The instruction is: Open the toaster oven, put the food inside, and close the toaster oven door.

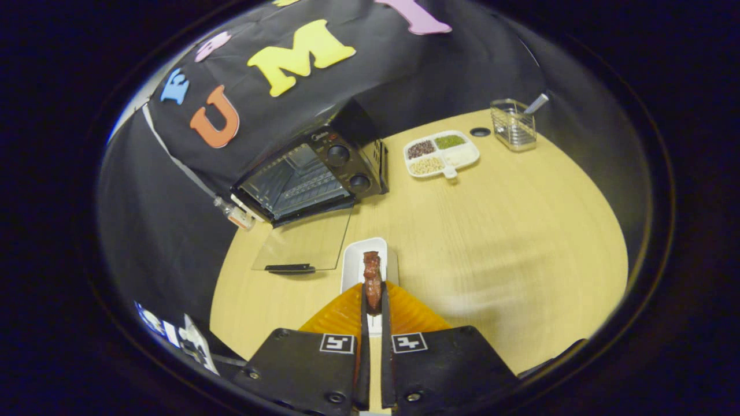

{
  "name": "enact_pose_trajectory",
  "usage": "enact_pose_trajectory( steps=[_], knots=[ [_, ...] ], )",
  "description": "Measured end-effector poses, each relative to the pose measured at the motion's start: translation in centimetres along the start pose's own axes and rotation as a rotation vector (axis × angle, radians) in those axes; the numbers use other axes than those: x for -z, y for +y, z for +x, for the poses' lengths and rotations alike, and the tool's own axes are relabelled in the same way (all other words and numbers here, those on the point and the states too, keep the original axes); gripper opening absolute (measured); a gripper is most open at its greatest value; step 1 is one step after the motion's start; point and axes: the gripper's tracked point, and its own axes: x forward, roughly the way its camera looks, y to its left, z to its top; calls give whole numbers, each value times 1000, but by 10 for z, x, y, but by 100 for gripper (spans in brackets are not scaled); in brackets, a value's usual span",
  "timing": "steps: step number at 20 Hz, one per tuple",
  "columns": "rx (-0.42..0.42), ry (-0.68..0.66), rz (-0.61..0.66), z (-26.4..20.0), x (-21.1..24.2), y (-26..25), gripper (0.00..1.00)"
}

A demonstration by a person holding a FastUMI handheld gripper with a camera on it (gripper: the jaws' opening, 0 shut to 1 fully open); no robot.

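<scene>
Pale wood-grain surface (491, 231). Black toaster oven (324, 173), clear glass door (303, 242) with black handle. Reddish-brown glazed meat piece (372, 280) above white rectangular plate (355, 260). White divided tray (442, 154): dark brown, green, beige, white fillings. Silver wire rack (513, 124).

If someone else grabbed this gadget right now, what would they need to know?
Gripper: shut on the food, a brown meat piece, held over the white dish.
Toaster oven: beyond the dish, against the wall; its glass door is already down, flat over the table.
Done: door opened, food gripped.
Left: carry the food into the oven, let go, close the door.
</scene>
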Motion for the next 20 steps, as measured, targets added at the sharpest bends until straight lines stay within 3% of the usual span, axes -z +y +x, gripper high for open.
enact_pose_trajectory(
  steps=[5, 11, 20],
  knots=[
    [60, -103, -185, -25, -8, 33, 11],
    [116, -229, -317, -41, -17, 74, 10],
    [126, -327, -409, -12, -26, 139, 10]
  ],
)
